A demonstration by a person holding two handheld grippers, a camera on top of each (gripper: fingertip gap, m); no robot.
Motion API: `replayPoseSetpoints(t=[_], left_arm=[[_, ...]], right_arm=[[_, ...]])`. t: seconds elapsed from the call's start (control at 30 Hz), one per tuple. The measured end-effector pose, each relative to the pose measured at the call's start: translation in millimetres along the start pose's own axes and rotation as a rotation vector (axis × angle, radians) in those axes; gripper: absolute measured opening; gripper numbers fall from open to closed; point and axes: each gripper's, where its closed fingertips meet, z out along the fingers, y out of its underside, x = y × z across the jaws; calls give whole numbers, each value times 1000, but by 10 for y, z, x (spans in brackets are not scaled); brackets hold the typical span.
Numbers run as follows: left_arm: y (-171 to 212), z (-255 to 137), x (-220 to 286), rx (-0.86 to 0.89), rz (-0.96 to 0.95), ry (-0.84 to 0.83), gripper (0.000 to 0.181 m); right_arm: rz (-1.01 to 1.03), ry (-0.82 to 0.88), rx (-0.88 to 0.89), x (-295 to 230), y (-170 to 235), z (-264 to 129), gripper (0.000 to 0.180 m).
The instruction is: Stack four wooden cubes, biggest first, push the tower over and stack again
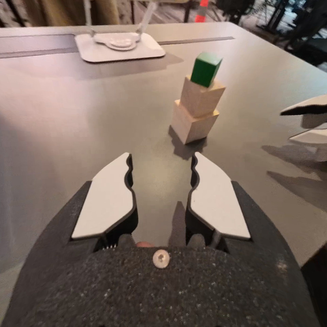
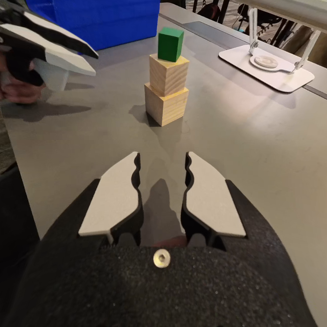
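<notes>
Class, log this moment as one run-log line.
tower: green cube on two wooden cubes | fourth cube: unseen | left gripper: open, empty | right gripper: open, empty

Both wrist cameras sit low over the grey table [image 1: 70,123], each looking forward along its own fingers at the three-block tower [image 2: 167,77], upper centre in both frames, shared from near-opposite sides, with the white stand [image 1: 120,46] upper left in left view, upper right in right.
</notes>
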Motion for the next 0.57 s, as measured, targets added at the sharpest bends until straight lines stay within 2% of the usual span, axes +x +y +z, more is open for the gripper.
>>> replayPoseSetpoints(t=[0.13, 0.4, 0.5, 0.57], left_arm=[[6, -65, -164, 49, 49, -110, 64], [-36, -98, -78, 95, 153, -145, 59], [-26, -89, -59, 88, 163, -136, 61], [-23, -87, -56, 86, 160, -130, 61]], right_arm=[[-46, 11, -24, -35, 23, 25, 48], [-68, 22, -27, -49, 27, 23, 46], [-80, -19, -40, -185, 8, -24, 48], [-103, -141, -24, -570, -84, -187, 41]])
